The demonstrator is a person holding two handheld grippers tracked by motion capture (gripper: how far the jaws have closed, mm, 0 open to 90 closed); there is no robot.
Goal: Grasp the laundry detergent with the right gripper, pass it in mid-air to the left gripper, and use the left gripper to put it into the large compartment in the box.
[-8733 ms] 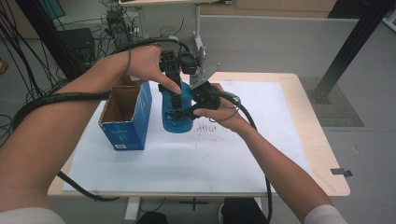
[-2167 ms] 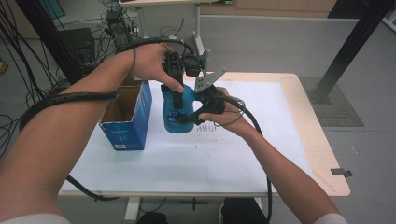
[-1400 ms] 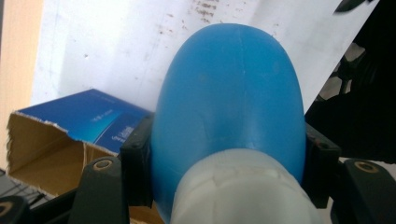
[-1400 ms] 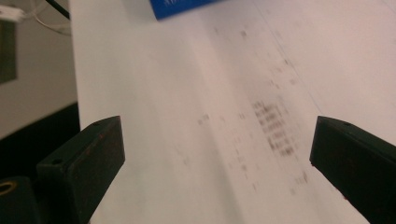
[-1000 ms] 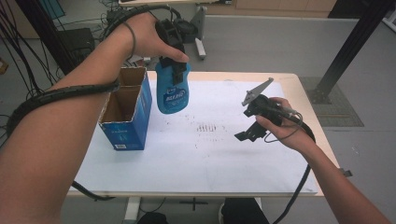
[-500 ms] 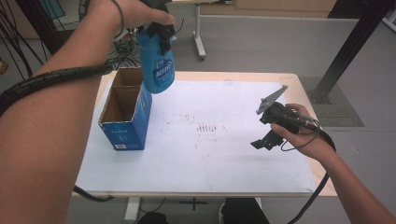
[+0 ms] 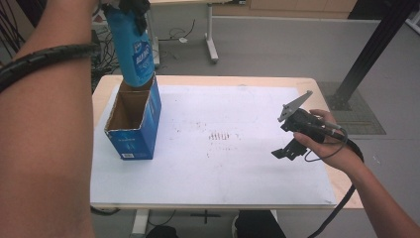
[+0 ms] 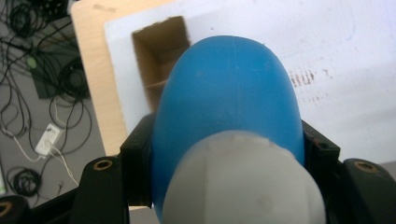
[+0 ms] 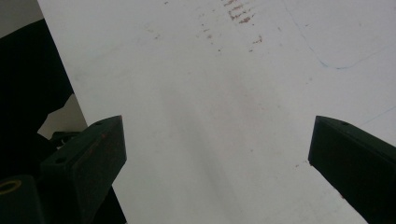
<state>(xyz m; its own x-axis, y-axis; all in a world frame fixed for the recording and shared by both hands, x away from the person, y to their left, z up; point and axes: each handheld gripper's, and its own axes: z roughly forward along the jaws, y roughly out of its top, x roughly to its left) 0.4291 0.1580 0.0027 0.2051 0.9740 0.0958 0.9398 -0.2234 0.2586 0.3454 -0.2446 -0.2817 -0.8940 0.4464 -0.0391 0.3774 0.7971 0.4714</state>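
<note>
A blue bottle (image 7: 132,52) with a white label hangs upright over the far end of an open blue cardboard box (image 7: 132,139) at the table's left. My left gripper (image 7: 130,6) is shut on the bottle's upper part. In the left gripper view the black jaws of the left gripper (image 8: 229,140) press both sides of the blue bottle (image 8: 229,93), its pale cap (image 8: 243,182) nearest the camera and the box opening (image 8: 156,60) below. My right gripper (image 7: 289,144) is held low over the table's right side, open, with nothing between its fingers (image 9: 95,154).
A white sheet (image 7: 223,173) with brown marks (image 7: 220,136) covers the wooden table (image 7: 327,89). Cables (image 8: 28,84) lie on the floor left of the table. A black post (image 7: 371,44) stands at the back right. My left forearm (image 7: 44,148) crosses the view's left.
The left gripper has carried the bottle up and to the left, over the box. The right gripper, which let go of the bottle earlier, has drifted slightly right and stays open.
</note>
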